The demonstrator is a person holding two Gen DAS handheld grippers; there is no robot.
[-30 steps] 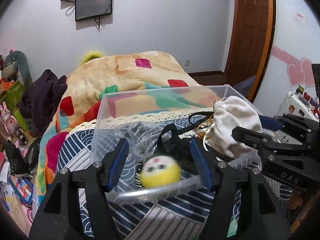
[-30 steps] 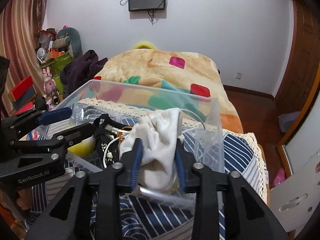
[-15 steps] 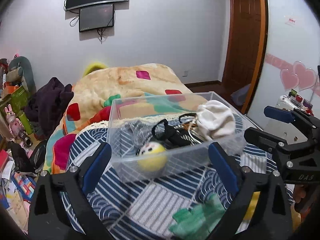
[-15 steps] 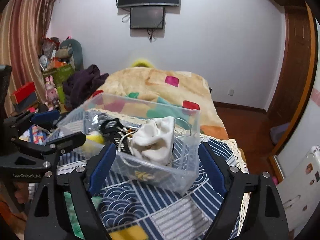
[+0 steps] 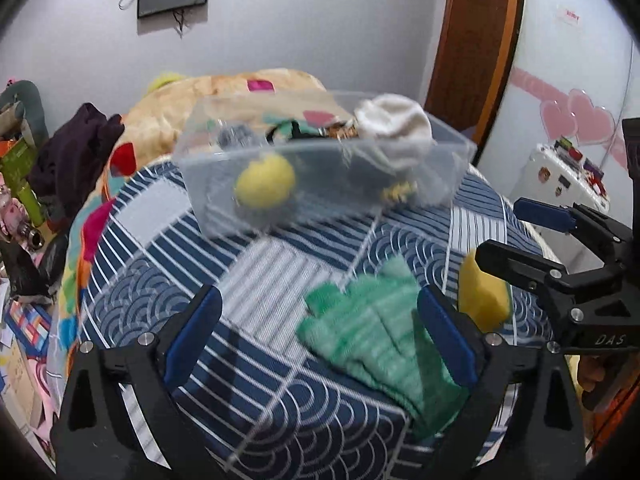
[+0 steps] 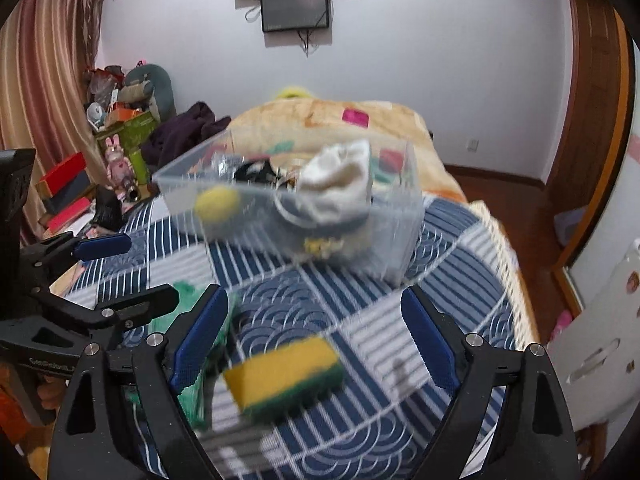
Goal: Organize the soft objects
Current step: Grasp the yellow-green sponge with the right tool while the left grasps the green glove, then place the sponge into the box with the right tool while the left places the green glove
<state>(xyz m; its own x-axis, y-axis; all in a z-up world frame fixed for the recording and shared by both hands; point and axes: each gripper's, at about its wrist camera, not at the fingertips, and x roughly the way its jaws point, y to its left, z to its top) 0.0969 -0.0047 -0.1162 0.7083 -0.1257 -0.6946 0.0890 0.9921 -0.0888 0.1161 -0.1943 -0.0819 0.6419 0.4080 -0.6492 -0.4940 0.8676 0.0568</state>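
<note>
The task looked partly done. In the clear box [image 5: 320,172] on the blue patterned cloth [image 5: 168,248] already lay, from left to right, a yellow ball [image 5: 265,185], dark tangled items and a white cloth pouch [image 5: 394,130]. Nearer, outside the box, the green glove [image 5: 376,332] and the yellow-and-green sponge [image 6: 285,376] remained loose on the cloth. The left gripper [image 5: 320,336] stood wide open and empty above the glove; the right gripper's [image 6: 316,340] jaws had just been opening, nothing pinched, the sponge lying between them, soft and blurred.
</note>
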